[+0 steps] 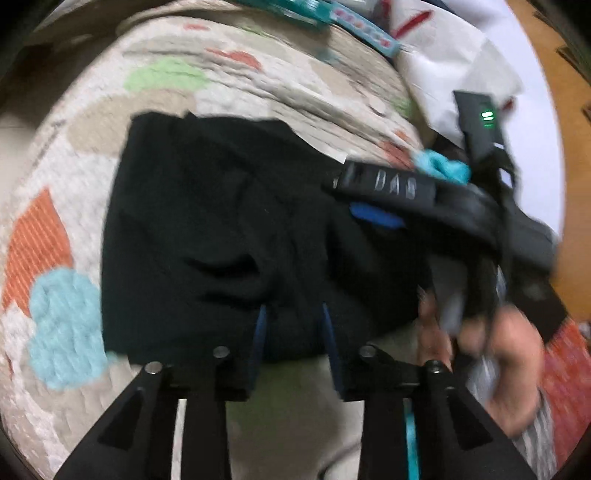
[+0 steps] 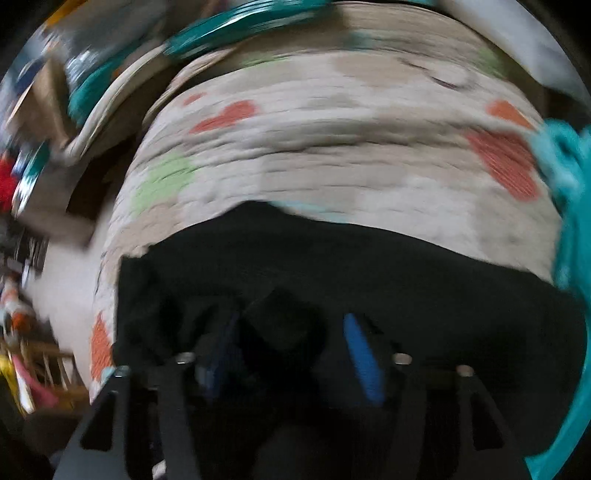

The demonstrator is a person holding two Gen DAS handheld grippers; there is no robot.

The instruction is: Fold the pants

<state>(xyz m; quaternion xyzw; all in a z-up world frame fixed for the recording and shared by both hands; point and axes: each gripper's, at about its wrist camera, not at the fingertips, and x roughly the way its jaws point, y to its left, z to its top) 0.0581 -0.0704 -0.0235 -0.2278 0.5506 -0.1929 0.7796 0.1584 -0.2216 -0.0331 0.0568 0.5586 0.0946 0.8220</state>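
Note:
Black pants lie folded in a rough rectangle on a patterned quilt. My left gripper is open, its blue-padded fingers standing apart over the near edge of the pants. The right gripper shows in the left wrist view above the right part of the pants, held by a hand. In the right wrist view the pants fill the lower half, and my right gripper is open with dark cloth lying between its blue fingers. The frames are blurred.
The quilt has orange, green and blue patches. A teal cloth lies at the right. White bedding and teal items sit at the far end. Clutter and floor lie off the left edge.

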